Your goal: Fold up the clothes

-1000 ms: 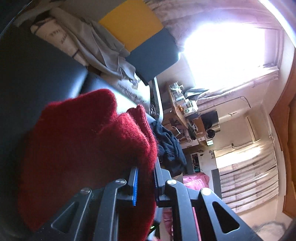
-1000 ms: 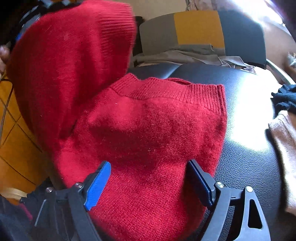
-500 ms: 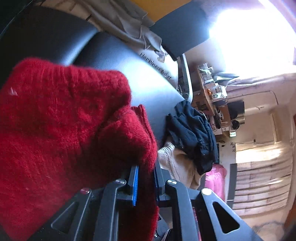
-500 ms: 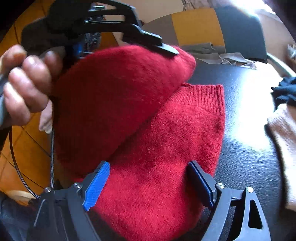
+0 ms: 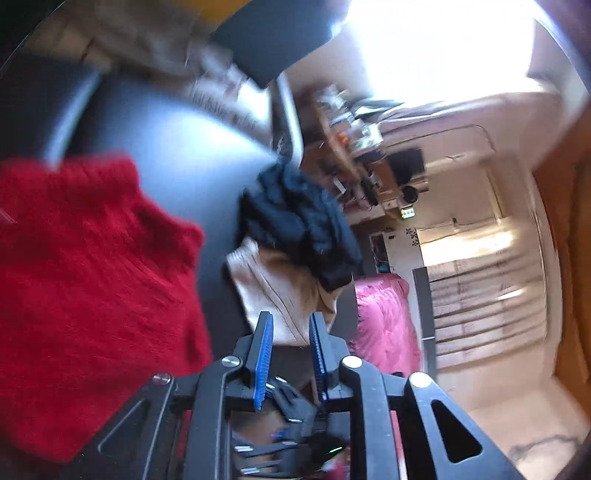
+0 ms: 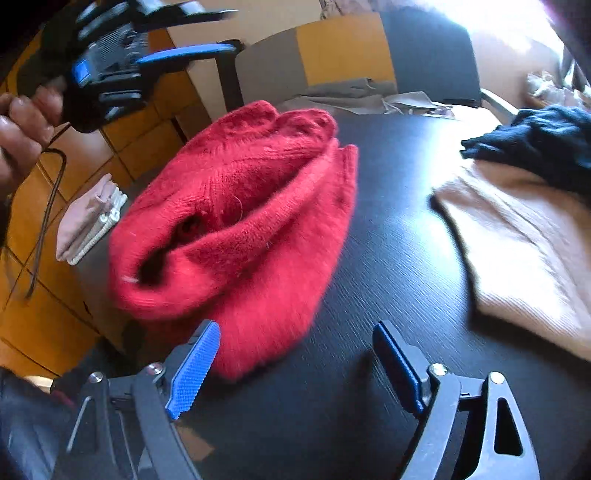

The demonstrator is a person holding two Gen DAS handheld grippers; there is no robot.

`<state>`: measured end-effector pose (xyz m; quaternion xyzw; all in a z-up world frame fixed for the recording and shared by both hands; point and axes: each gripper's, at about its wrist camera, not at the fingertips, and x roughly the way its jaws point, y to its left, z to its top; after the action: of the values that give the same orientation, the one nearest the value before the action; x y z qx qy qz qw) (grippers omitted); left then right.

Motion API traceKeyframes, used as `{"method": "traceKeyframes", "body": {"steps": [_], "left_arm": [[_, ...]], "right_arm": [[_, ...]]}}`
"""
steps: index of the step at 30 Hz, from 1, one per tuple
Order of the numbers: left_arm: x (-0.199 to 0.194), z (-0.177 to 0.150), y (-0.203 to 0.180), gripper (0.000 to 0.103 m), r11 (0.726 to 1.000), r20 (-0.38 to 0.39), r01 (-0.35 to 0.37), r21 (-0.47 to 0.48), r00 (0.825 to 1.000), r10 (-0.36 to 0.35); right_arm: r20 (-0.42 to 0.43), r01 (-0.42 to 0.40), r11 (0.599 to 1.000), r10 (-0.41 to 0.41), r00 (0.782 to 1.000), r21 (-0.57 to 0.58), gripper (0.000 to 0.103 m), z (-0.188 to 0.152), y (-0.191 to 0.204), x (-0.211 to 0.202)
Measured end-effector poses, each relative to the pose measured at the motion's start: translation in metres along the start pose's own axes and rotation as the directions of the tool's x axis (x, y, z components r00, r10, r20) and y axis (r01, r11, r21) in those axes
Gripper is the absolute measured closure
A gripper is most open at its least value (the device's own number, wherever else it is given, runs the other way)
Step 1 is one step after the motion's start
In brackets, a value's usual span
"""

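A red knitted sweater (image 6: 240, 221) lies bunched and folded over on the black table (image 6: 388, 258); in the left wrist view the red sweater (image 5: 92, 277) fills the left side. My left gripper (image 5: 291, 317) has its jaws opening with nothing between them. In the right wrist view a hand (image 6: 18, 125) holds the left gripper (image 6: 229, 31) above and left of the sweater, apart from it. My right gripper (image 6: 295, 328) stands wide at the sweater's near edge, its jaws closing, its pads not pressing on the cloth.
A beige garment (image 6: 517, 240) lies at the right with a dark navy garment (image 6: 535, 140) on its far end. A small folded pale cloth (image 6: 88, 221) sits at the table's left edge. Grey cloth (image 6: 351, 96) lies before a yellow-and-black chair back (image 6: 343, 48).
My left gripper let go of the red sweater, which dropped onto the table folded over itself, and moved off to the side. The right gripper drew back a little toward the near edge.
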<state>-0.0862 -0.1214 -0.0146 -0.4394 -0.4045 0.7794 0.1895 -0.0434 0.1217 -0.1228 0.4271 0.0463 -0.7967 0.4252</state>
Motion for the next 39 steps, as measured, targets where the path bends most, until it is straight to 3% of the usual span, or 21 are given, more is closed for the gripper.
{"method": "traceKeyframes", "body": {"steps": [1,3,6,9,11,13,15,17,19,22,24,26,29,33,36,38,39], "left_arm": [[-0.019,-0.001,0.007,0.083,0.998,0.041,-0.049,0.029,0.998,0.047],[-0.054,-0.005,0.021,0.083,0.985,0.123,-0.156,0.08,0.982,0.145],[-0.093,-0.017,0.054,0.083,0.935,0.238,-0.34,0.101,0.921,0.31],[-0.107,-0.033,0.093,0.083,0.921,0.259,-0.385,0.059,0.897,0.358],[-0.105,-0.047,0.108,0.083,0.918,0.27,-0.391,0.069,0.893,0.361],[-0.095,-0.059,0.117,0.083,0.917,0.261,-0.384,0.107,0.901,0.347],[-0.086,-0.066,0.122,0.083,0.92,0.252,-0.363,0.148,0.913,0.32],[-0.08,-0.067,0.119,0.083,0.922,0.26,-0.342,0.184,0.921,0.29],[-0.076,-0.065,0.114,0.083,0.921,0.27,-0.321,0.219,0.927,0.259],[-0.064,-0.063,0.105,0.083,0.91,0.272,-0.311,0.276,0.933,0.236],[-0.048,-0.064,0.104,0.082,0.9,0.233,-0.306,0.309,0.942,0.241],[-0.027,-0.066,0.103,0.083,0.889,0.192,-0.306,0.34,0.948,0.253],[-0.01,-0.072,0.099,0.083,0.867,0.178,-0.325,0.378,0.944,0.276],[-0.009,-0.079,0.096,0.082,0.83,0.199,-0.358,0.427,0.933,0.3],[-0.012,-0.082,0.097,0.082,0.827,0.213,-0.359,0.433,0.932,0.293],[-0.015,-0.083,0.099,0.082,0.837,0.218,-0.349,0.421,0.935,0.28],[-0.016,-0.083,0.1,0.082,0.84,0.223,-0.347,0.418,0.935,0.275]], "right_arm": [[0.008,-0.011,1.0,0.011,1.0,0.001,0.032,0.002,0.0,-0.008],[0.034,-0.04,0.999,0.04,0.999,-0.006,0.035,0.006,0.008,-0.031],[0.057,-0.14,0.989,0.143,0.988,-0.055,0.035,0.017,0.035,-0.054],[0.015,-0.197,0.972,0.2,0.98,-0.128,0.035,0.032,0.069,-0.045],[-0.018,-0.186,0.97,0.185,0.983,-0.156,0.036,0.038,0.084,-0.032],[-0.077,-0.182,0.971,0.171,0.982,-0.156,0.038,0.044,0.089,-0.009],[-0.147,-0.17,0.975,0.149,0.978,-0.145,0.051,0.046,0.091,0.013],[-0.199,-0.167,0.978,0.14,0.97,-0.127,0.097,0.042,0.091,0.022],[-0.239,-0.163,0.979,0.13,0.962,-0.122,0.097,0.038,0.093,0.027],[-0.204,-0.164,0.976,0.133,0.97,-0.142,0.097,0.039,0.099,-0.009],[-0.183,-0.136,0.982,0.111,0.977,-0.132,0.097,0.033,0.094,-0.028],[-0.221,-0.082,0.993,0.061,0.973,-0.089,0.097,0.014,0.079,-0.022],[-0.288,-0.039,0.999,0.034,0.957,-0.012,0.098,-0.016,0.056,0.008],[-0.245,-0.102,0.994,0.107,0.964,0.033,0.095,-0.014,0.051,-0.01],[-0.175,-0.133,0.987,0.148,0.973,0.095,0.077,0.0,0.039,-0.035],[-0.073,-0.147,0.98,0.158,0.985,0.133,0.047,0.015,0.029,-0.05],[-0.027,-0.15,0.978,0.156,0.987,0.145,0.042,0.022,0.025,-0.053]]}}
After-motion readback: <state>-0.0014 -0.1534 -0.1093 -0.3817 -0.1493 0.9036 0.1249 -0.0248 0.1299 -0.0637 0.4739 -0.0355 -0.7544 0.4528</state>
